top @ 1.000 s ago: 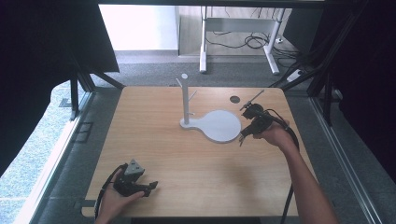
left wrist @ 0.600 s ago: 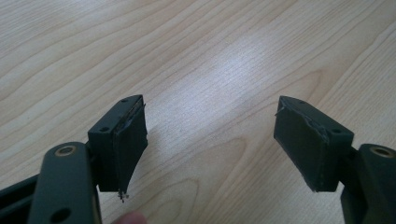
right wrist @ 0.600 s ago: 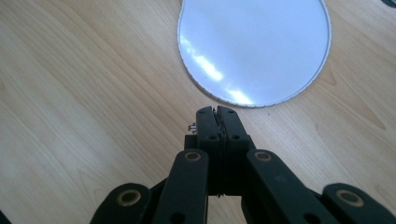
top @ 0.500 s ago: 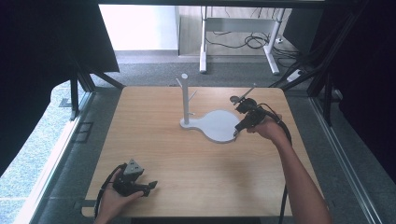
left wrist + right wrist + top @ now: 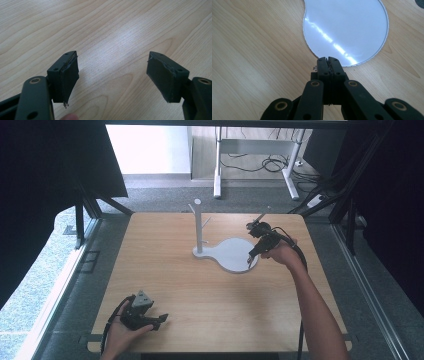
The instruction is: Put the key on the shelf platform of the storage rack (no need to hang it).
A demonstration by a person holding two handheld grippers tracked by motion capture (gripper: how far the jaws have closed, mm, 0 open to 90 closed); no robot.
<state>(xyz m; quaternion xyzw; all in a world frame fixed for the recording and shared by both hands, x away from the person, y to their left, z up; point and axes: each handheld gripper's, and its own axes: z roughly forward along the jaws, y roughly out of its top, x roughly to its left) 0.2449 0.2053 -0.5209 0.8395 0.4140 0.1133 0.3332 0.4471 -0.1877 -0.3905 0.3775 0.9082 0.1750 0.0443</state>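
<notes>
I see my right gripper [image 5: 249, 261] has come left to the near right edge of the white stand [image 5: 231, 254], jaws clenched on nothing, tips just over its rim. The stand sits mid-table [image 5: 210, 310], its peg post upright. My left gripper [image 5: 161, 321] rests at the near left, jaws spread wide.

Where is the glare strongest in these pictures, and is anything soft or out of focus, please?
Right gripper view: bright streaks of glare cross the white base plate. Left gripper view: a pale sheen lies on the wooden table between the open jaws, and the near jaw parts look soft. High view: evenly lit, slightly soft overall.
</notes>
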